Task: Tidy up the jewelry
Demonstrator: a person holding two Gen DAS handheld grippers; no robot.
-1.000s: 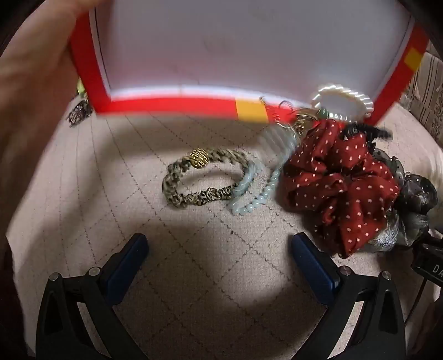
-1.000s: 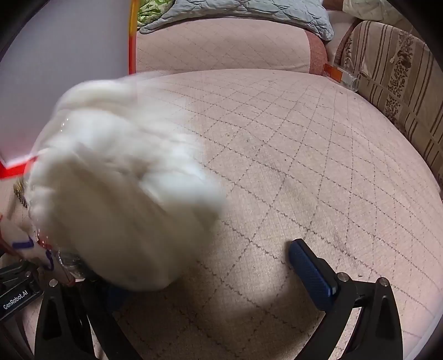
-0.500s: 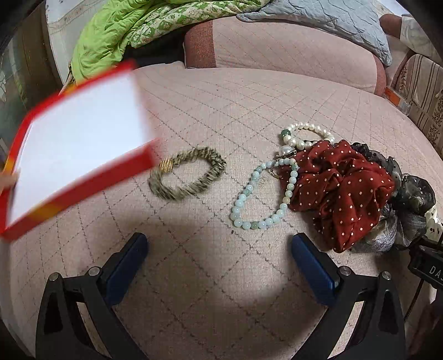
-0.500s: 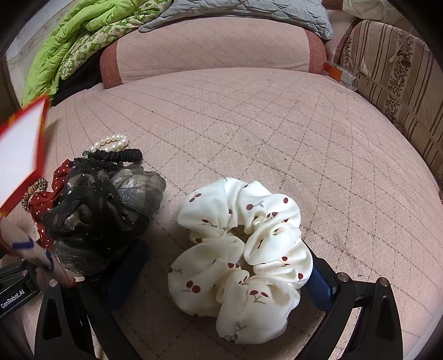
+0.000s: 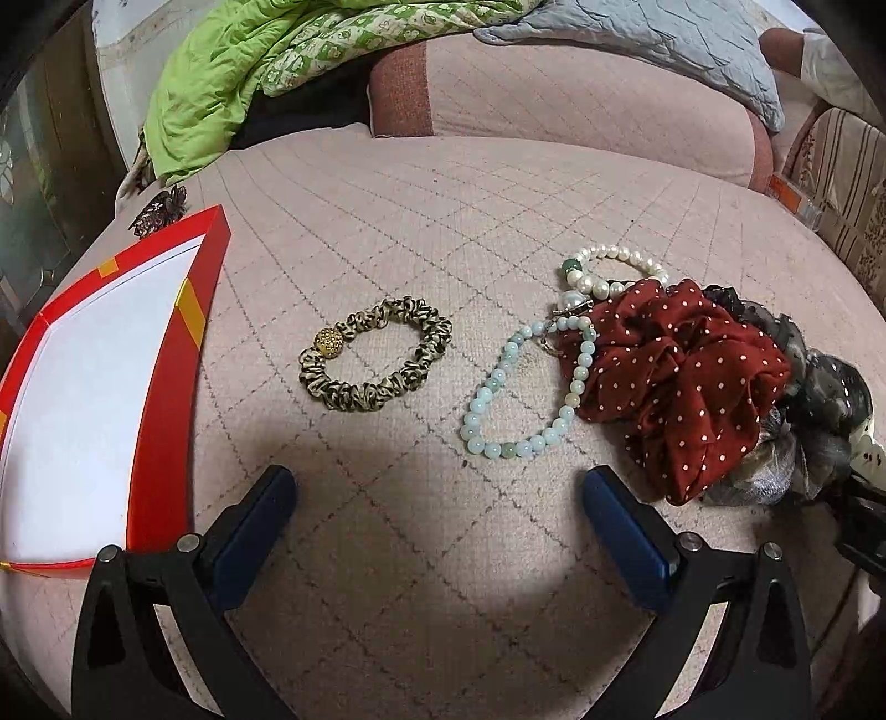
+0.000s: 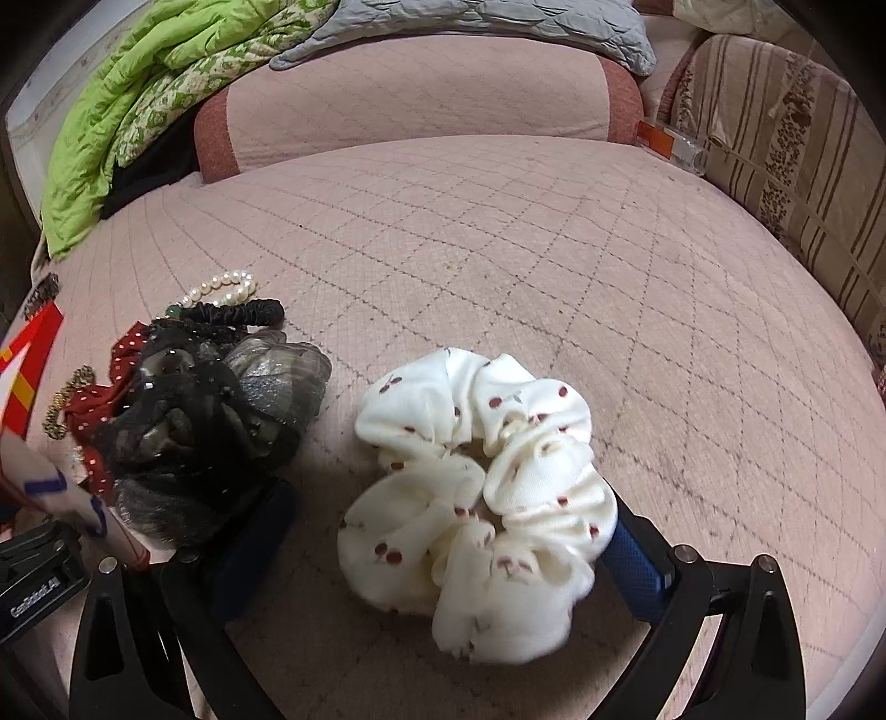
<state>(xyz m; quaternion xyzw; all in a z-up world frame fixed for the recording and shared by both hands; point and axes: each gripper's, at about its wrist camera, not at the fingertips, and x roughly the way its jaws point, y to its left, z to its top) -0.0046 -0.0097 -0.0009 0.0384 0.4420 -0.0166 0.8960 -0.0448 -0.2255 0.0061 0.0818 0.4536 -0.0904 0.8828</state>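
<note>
On the pink quilted cushion lie a leopard-print scrunchie with a gold bead, a pale green bead bracelet, a pearl bracelet, a red dotted scrunchie and a dark sheer scrunchie. My left gripper is open and empty in front of them. A red box with a white inside lies at the left. My right gripper is open, with a white cherry-print scrunchie lying loose between its fingers. The dark scrunchie sits to its left.
A green blanket and grey quilt lie on the backrest behind. A striped cushion is at the right. A small brown filigree piece lies beyond the box.
The red box, held up over the cushion a second ago, has come down to rest at the left. The jewelry and scrunchies fell out and now lie still.
</note>
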